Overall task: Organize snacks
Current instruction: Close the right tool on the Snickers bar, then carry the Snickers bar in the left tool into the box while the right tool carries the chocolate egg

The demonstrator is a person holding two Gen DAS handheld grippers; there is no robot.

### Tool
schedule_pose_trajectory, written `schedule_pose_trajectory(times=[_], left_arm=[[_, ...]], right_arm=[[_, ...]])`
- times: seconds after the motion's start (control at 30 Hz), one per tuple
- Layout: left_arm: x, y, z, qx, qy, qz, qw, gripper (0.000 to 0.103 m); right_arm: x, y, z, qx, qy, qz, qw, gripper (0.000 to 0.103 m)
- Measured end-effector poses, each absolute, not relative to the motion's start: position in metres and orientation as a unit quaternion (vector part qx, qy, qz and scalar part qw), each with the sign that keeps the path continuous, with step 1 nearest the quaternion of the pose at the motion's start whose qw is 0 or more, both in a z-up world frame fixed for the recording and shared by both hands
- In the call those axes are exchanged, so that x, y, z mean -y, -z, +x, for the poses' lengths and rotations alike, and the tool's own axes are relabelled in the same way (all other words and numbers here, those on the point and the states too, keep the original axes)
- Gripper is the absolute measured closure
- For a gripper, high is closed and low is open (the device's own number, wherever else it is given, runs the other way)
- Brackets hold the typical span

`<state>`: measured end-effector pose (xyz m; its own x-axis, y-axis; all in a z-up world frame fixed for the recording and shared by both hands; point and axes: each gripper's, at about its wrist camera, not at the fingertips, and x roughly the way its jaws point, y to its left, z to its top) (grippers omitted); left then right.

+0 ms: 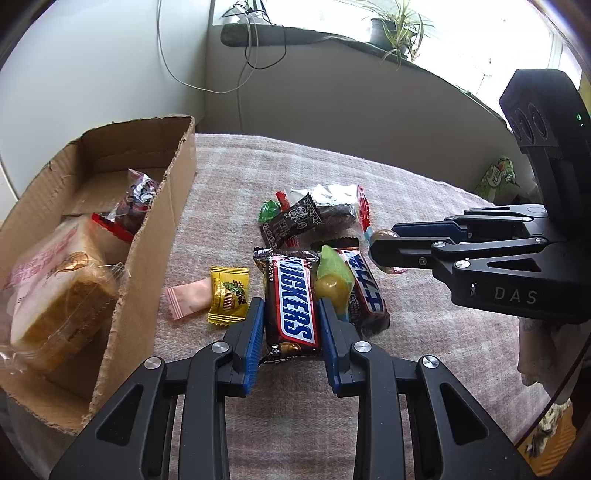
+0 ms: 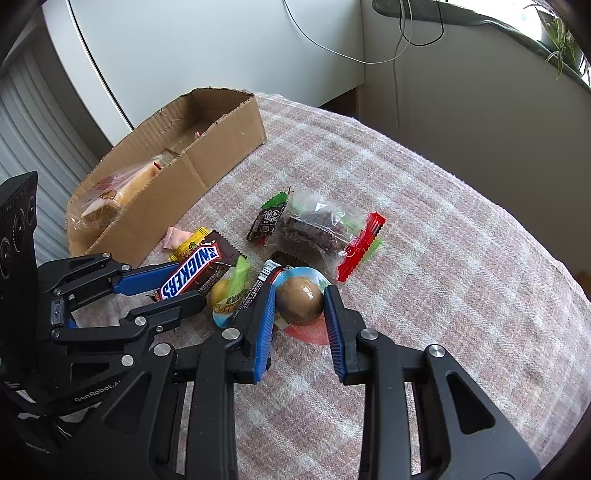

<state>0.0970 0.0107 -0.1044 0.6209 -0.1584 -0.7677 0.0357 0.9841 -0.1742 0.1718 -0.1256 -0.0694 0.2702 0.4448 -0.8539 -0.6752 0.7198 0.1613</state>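
Note:
My left gripper (image 1: 290,314) is shut on a Snickers bar (image 1: 291,299), its blue pads pressing both sides; it also shows in the right wrist view (image 2: 190,275). My right gripper (image 2: 299,306) is closed around a packaged brown egg (image 2: 299,299) and touches both its sides. The cardboard box (image 1: 147,236) at the left holds wrapped bread (image 1: 55,295) and a red-edged packet (image 1: 129,210). A second Snickers bar (image 1: 365,288), a green-yellow jelly pack (image 1: 332,280), a yellow candy (image 1: 227,295) and a pink candy (image 1: 188,299) lie on the cloth.
A brownie packet (image 2: 317,229) and a small black sachet (image 2: 267,219) lie beyond the grippers on the pink checked cloth (image 2: 443,258). A green box (image 1: 496,179) stands at the far right edge. A wall and a windowsill with a plant (image 1: 399,26) are behind.

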Motion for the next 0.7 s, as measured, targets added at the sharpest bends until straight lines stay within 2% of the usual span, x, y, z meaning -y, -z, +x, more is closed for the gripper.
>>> schedule_pose_trajectory(times=[0.7], left_arm=[[-0.050,0.058,0.067,-0.373,0.056,-0.115,0.919,0.076]], right_arm=[[0.103,0.021,0.146,-0.445,-0.357,-0.130,0.811,0.075]])
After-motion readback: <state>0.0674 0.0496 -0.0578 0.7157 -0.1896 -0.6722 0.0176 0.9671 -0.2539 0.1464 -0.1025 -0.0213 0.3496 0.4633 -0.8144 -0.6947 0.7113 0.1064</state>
